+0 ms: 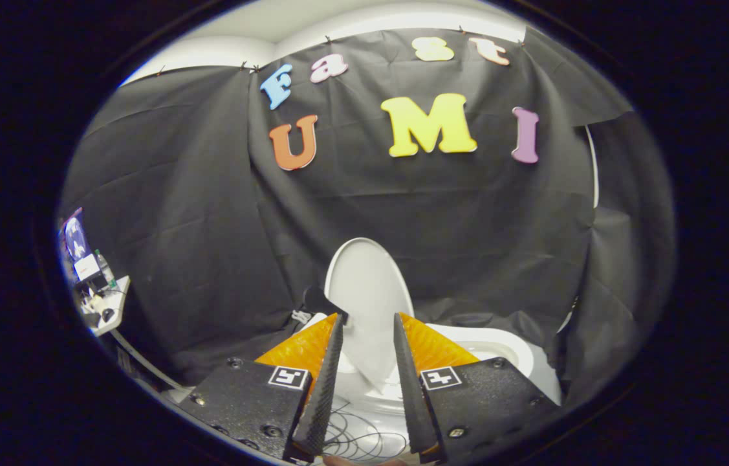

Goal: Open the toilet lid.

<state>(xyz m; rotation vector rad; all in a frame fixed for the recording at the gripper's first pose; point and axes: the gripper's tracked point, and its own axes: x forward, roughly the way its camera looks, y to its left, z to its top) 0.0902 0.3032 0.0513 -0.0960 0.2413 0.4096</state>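
Gripper fingers are standing apart, gripping nothing; toilet lid is standing raised just beyond them, above the bowl.

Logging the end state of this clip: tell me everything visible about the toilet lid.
The toilet lid is a white, smooth, glossy oval that looks like plastic. It stands raised, nearly upright, tilted slightly, its broad face toward the camera, in front of the black cloth wall. Its lower end meets the white toilet bowl at the hinge. The claw is open, its fingers either side of the lid's lower part in the view; whether either finger touches the lid cannot be told.
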